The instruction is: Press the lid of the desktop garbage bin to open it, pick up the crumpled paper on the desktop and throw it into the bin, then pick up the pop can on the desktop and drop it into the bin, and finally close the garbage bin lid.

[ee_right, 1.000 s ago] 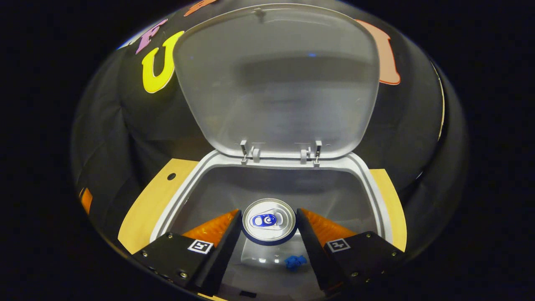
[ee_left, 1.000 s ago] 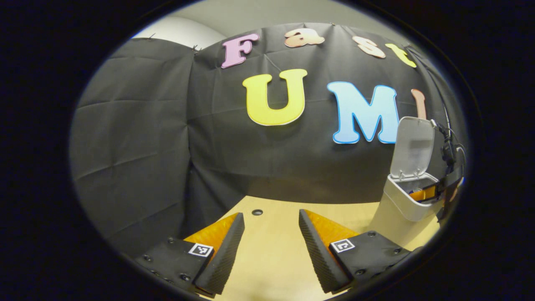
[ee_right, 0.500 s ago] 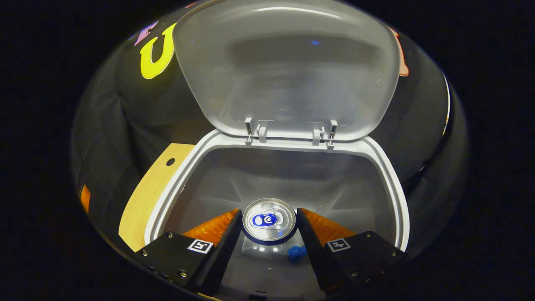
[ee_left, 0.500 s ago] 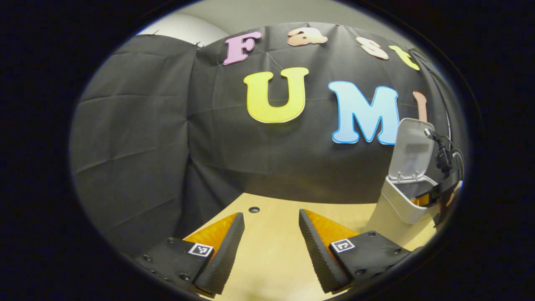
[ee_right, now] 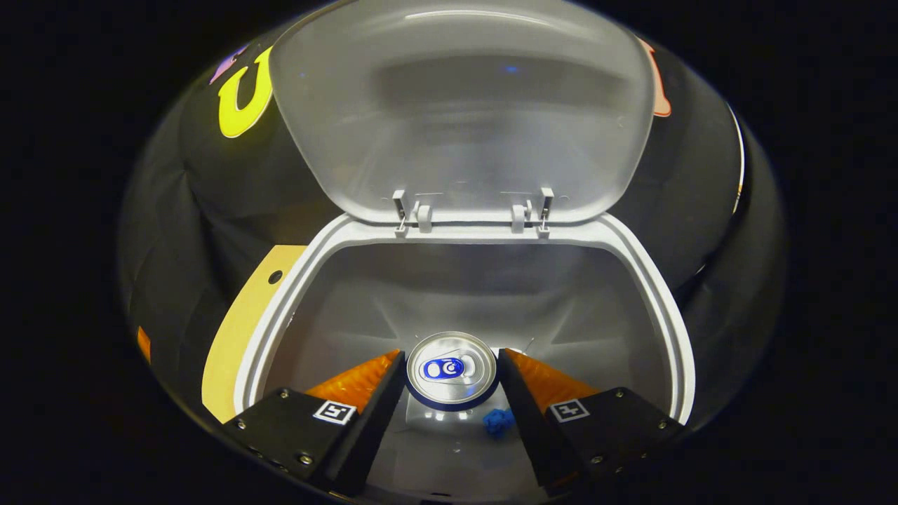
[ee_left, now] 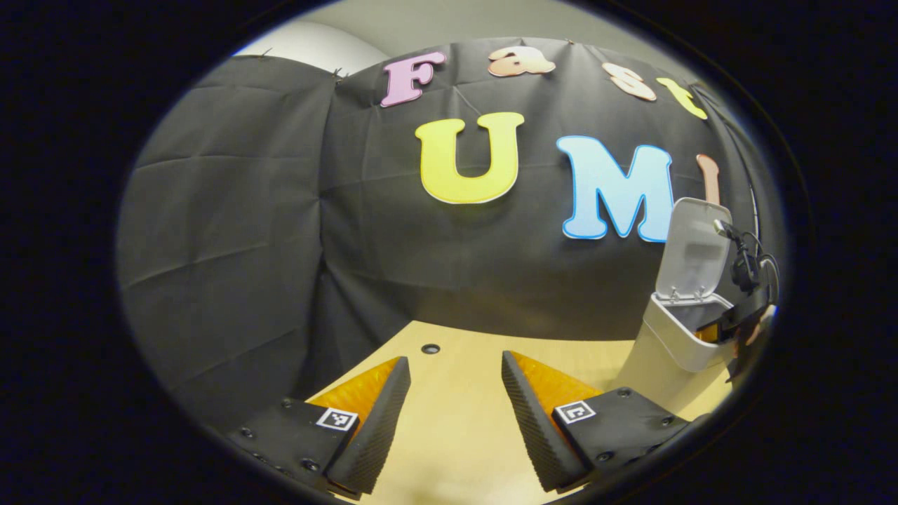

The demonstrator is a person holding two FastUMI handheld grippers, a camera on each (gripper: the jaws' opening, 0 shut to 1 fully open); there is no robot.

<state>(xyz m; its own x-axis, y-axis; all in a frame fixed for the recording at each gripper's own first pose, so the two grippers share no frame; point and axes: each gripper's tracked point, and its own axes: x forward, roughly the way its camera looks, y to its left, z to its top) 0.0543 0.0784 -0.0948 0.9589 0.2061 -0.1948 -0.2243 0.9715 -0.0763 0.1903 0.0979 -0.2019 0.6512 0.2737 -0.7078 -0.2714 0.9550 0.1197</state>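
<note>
In the right gripper view my right gripper [ee_right: 451, 372] is shut on the pop can [ee_right: 451, 366], its silver top with a blue tab facing the camera, held inside the mouth of the white bin [ee_right: 456, 235]. The bin's lid [ee_right: 459, 112] stands open and upright behind it. A small blue crumpled paper [ee_right: 499, 421] lies on the bin's floor below the can. In the left gripper view my left gripper [ee_left: 454, 393] is open over the wooden desktop [ee_left: 456, 435]. The bin [ee_left: 677, 340] with its raised lid [ee_left: 694, 249] stands far right there, with the other gripper [ee_left: 736, 319] at its mouth.
A small round hole [ee_left: 430, 348] sits in the desktop near the black cloth wall. A cable [ee_left: 754, 252] hangs by the bin in the left gripper view. A strip of desktop [ee_right: 242, 322] shows left of the bin in the right gripper view.
My right gripper has carried the can forward and lower into the bin's mouth; the rim now surrounds it. The left gripper has hardly shifted and stays open.
</note>
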